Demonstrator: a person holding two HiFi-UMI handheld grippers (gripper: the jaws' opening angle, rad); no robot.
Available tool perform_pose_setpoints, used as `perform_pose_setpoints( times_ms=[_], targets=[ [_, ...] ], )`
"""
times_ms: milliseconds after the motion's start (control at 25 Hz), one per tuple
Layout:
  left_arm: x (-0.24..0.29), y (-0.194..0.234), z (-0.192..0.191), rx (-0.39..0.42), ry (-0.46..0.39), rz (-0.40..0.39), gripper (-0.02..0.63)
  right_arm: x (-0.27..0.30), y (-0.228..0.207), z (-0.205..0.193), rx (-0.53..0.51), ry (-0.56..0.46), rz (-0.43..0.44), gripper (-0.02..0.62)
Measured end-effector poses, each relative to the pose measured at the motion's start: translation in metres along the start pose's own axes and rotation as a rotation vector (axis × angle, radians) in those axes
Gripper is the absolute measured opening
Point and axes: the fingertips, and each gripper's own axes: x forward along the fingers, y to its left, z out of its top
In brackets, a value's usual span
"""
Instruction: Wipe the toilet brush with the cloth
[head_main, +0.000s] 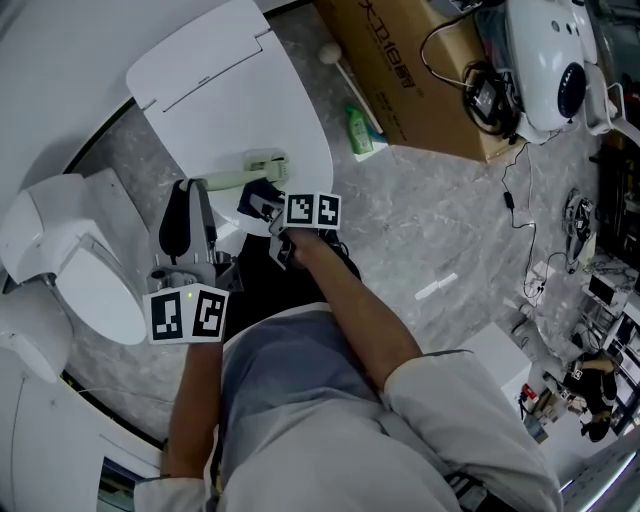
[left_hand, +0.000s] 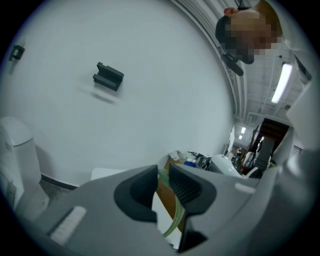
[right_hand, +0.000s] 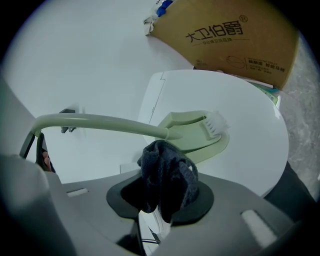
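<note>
Head view: a white toilet lid (head_main: 260, 90) fills the upper left. The pale green toilet brush (head_main: 250, 170) lies across the lid's near edge, with its head over the lid. The left gripper (head_main: 193, 200) sits just off that near edge, at the handle's end. The right gripper (head_main: 272, 212) is at the same edge, just beside the brush head, with a dark cloth (head_main: 256, 200) at its tip. A cardboard box (head_main: 400, 70) stands on the floor past the lid's far side.

Left gripper view: the 2 jaws of the left gripper (left_hand: 162, 187) stand almost together, pinching the thin green handle of the brush (left_hand: 176, 217), which runs down between them. A corner of the lid (left_hand: 107, 173) shows behind the jaws.

Right gripper view: the right gripper (right_hand: 167, 192) is clamped on the bunched cloth (right_hand: 167, 172). The cloth's top reaches the spot where the brush handle meets the head (right_hand: 195, 132), above the lid (right_hand: 250, 125). I cannot tell whether they touch. White bristles point toward the lid's far edge, where the box (right_hand: 235, 40) stands.
</note>
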Motion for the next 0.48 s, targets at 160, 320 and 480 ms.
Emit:
perform_pose_setpoints(
  times_ms=[160,320,480],
  targets=[
    [-0.001,0.0,0.0,0.004,-0.002,0.005,0.0,-0.004,-0.005,-0.004,-0.021,0.022,-0.004,0.092],
    [-0.002,0.0,0.0,0.004,-0.007,0.012,0.0,-0.01,-0.011,-0.006,-0.033,0.033,-0.003,0.092],
    [-0.001,0.001,-0.001,0.008,-0.012,0.015,0.0,-0.014,-0.016,-0.007,-0.013,0.038,-0.002,0.092]
  ],
)
